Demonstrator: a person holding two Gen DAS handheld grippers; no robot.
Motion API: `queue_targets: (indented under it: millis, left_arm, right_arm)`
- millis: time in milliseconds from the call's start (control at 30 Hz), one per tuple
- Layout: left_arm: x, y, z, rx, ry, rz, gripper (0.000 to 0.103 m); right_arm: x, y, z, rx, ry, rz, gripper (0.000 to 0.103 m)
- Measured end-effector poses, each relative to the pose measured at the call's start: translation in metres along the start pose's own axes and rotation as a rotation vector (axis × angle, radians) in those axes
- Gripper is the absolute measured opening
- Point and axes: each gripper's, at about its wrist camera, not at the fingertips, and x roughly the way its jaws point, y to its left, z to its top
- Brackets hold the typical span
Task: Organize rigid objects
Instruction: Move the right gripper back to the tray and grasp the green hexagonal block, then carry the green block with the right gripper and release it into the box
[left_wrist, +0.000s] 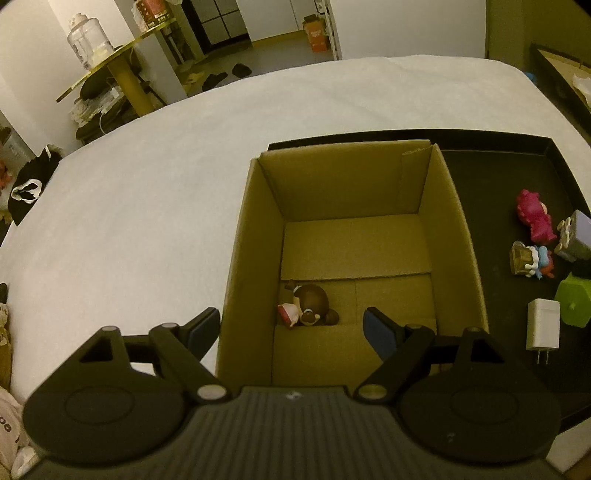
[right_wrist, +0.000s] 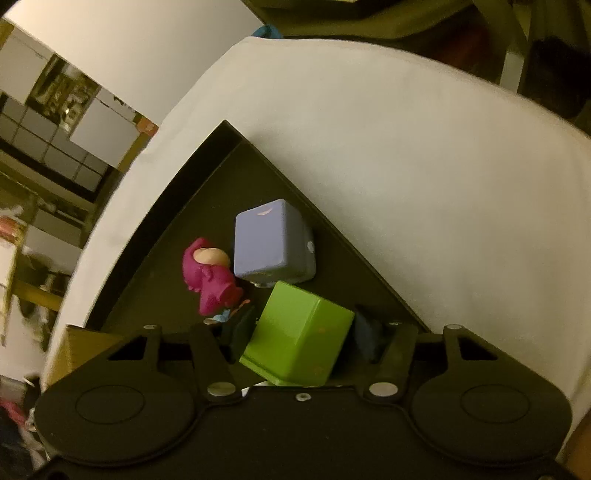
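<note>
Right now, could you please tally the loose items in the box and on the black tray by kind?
Figurines: 3, brown one in the cardboard box, pink one, multicoloured one
Cubes: 2, purple cube, green cube
White charger: 1
Total: 6

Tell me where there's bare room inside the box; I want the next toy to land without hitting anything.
The cardboard box floor is bare across its far half and its near right corner. Only the brown figurine occupies the near left corner. The crowded spot is the black tray, right of the box: pink figurine, purple cube, green cube and white charger cluster there.
</note>
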Motion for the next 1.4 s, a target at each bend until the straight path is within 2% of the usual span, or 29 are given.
queue_targets:
  millis: [100,233,400,667,1133,1400]
  left_arm:
    - [0.0,0.002,0.0,-0.005,0.0,-0.001,0.084]
    - [-0.001,0.007,0.0,-0.027,0.003,-0.015,0.084]
    - [-0.004,0.013,-0.002,-0.036,-0.012,-0.023,0.084]
    - [-0.005,0.027,-0.006,-0.072,-0.023,-0.04,0.084]
    - [0.0,0.053,-0.016,-0.164,-0.032,-0.083,0.083]
    - [0.007,0.065,-0.023,-0.202,-0.035,-0.087,0.083]
  right_arm:
    - [-0.003,0.001,-0.002,-0.008,0.0,0.003,0.054]
    - [-0.015,0.001,-0.001,0.013,-0.006,0.071,0.053]
    - [-0.027,0.009,-0.003,-0.028,-0.025,0.098,0.049]
    - [-0.041,0.031,-0.007,-0.16,-0.103,0.099,0.049]
    - [-0.046,0.078,-0.025,-0.388,-0.142,0.12,0.048]
    - [-0.058,0.114,-0.043,-0.571,-0.17,0.178,0.049]
